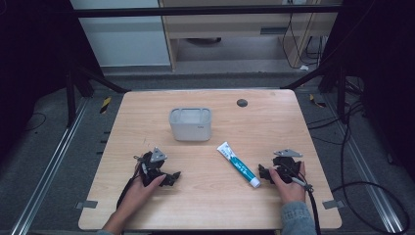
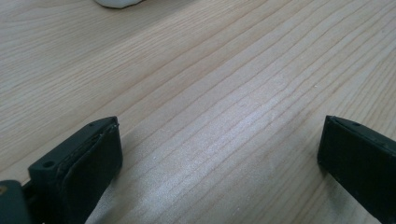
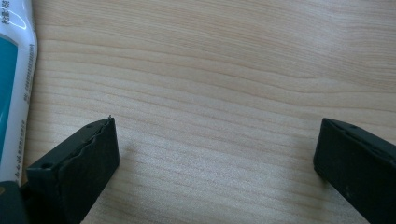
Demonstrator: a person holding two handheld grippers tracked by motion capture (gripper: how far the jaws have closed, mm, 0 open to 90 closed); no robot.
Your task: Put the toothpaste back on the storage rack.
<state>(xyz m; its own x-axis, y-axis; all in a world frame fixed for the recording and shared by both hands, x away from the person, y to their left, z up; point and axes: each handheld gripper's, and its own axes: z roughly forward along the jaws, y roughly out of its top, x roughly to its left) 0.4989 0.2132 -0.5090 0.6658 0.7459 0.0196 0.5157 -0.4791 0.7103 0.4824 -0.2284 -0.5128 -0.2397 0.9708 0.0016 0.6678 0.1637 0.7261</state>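
We note the right claw (image 1: 266, 172) resting low on the counter (image 1: 205, 205) at its near right, held in the person's right hand (image 1: 289, 185), jaws spread wide with only bare wood grain between them. In the right gripper view the jaws stand far apart and grip nothing. The toothpaste tube (image 1: 238, 164) lies just to the left of this claw: white with a teal band, flat on the counter, slanting from its flat end at far left to its cap at near right. The cap end sits just beside the claw's jaws; we cannot tell whether they touch. In the right gripper view the tube (image 3: 14, 84) runs along the left edge, outside the left jaw, not between the jaws.

The left claw (image 1: 171, 177) rests at the near left of the counter in the left hand (image 1: 139, 188), well apart from the tube. Its jaws are likewise spread, holding nothing.

Farther off, near the counter's middle, stands a grey rectangular container (image 1: 190, 124), upright, apart from the tube and both claws.
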